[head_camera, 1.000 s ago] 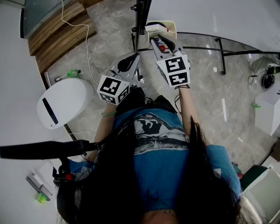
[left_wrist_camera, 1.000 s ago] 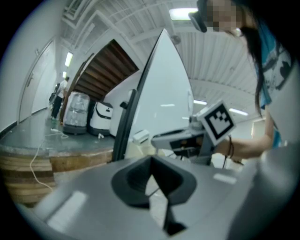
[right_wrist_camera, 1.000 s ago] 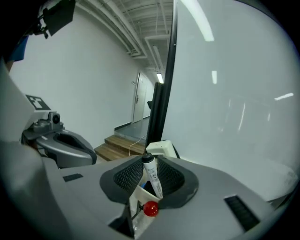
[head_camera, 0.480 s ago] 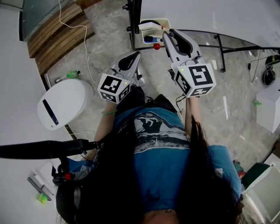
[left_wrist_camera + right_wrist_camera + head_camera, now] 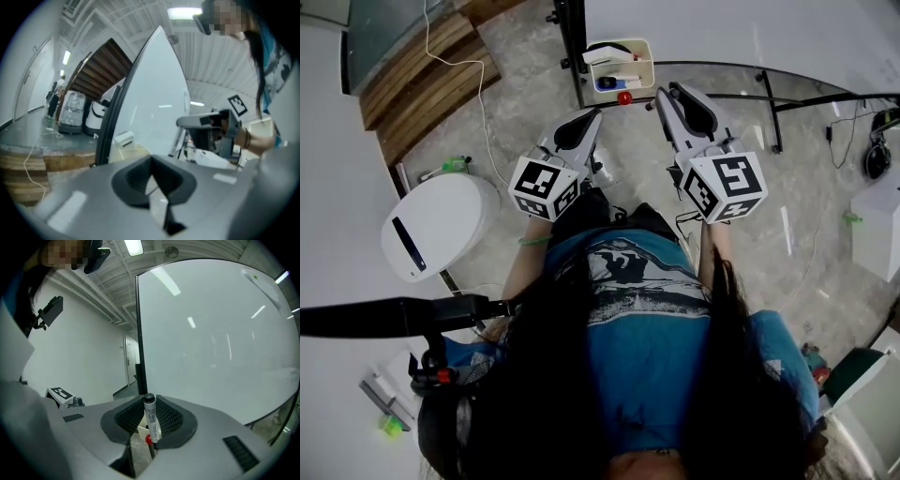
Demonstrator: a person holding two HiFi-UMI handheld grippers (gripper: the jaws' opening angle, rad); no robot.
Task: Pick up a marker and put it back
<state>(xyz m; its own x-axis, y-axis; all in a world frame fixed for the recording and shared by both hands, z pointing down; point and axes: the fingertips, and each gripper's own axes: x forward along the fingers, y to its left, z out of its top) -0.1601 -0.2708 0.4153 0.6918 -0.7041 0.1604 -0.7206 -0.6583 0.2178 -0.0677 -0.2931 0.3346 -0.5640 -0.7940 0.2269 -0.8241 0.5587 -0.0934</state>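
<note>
Before a tall whiteboard (image 5: 211,343) on a grey stone floor (image 5: 534,84), the right tool (image 5: 661,94), whose jaws have just been closing, clenches a red-capped marker (image 5: 151,420) nearly upright, apart from the cream tray (image 5: 645,75) on the board's frame. The left tool (image 5: 589,117) hangs beside it, jaws together on nothing. Wooden steps (image 5: 422,66) and a white round unit (image 5: 441,220) lie to the left.

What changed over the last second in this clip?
The right gripper has lifted the red-capped marker out of the tray and drawn back toward the person, its jaws just closing further on it. The left gripper stayed put, shut and empty; the tray's other contents stayed.
</note>
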